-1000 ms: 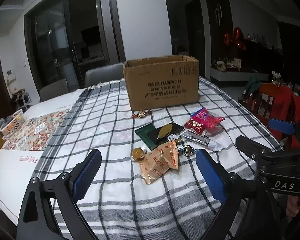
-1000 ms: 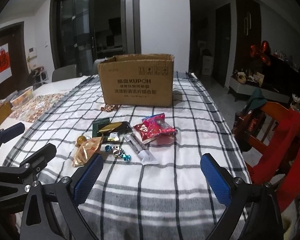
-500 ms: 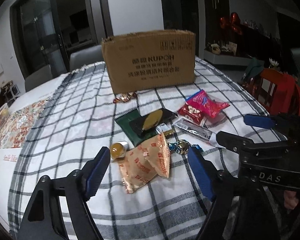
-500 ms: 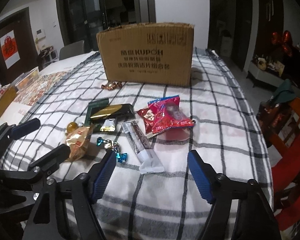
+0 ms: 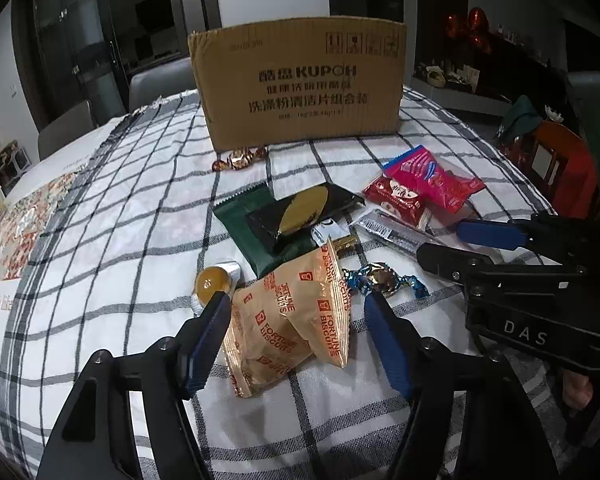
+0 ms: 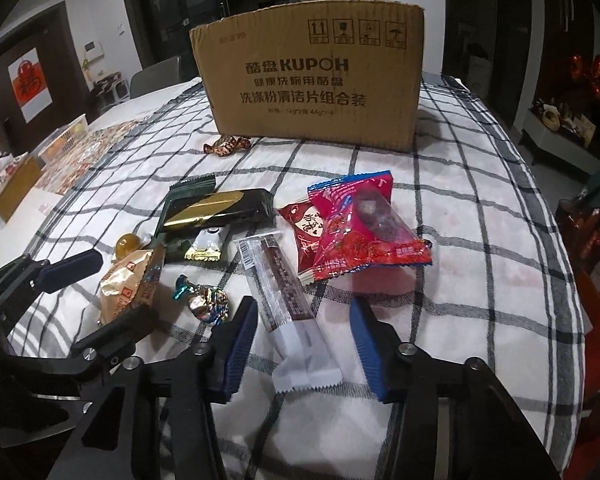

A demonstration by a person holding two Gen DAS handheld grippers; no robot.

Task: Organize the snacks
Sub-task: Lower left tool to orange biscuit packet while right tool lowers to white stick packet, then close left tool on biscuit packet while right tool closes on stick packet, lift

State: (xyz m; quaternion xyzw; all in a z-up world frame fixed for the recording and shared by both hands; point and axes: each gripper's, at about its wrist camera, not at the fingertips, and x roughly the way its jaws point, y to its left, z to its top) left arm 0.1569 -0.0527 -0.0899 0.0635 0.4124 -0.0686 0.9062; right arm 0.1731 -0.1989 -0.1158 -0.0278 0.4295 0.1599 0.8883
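Crowding the checked tablecloth [image 5: 112,264] before the KUPOH carton [image 5: 300,84] at twelve o'clock: snacks. Left gripper [image 5: 298,334], closing, parted, straddling the Fortune Biscuits packet [image 5: 296,316]. Right gripper [image 6: 304,346], closing, parted, astride the clear-wrapped snack bar [image 6: 288,304]; bare cloth toward three o'clock.

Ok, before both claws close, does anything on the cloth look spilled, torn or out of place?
Nothing looks spilled or torn. The snacks lie loose in a cluster in front of the cardboard box; one brown twist-wrapped candy sits apart, right by the box. The dark gold-striped packet overlaps the green packet.
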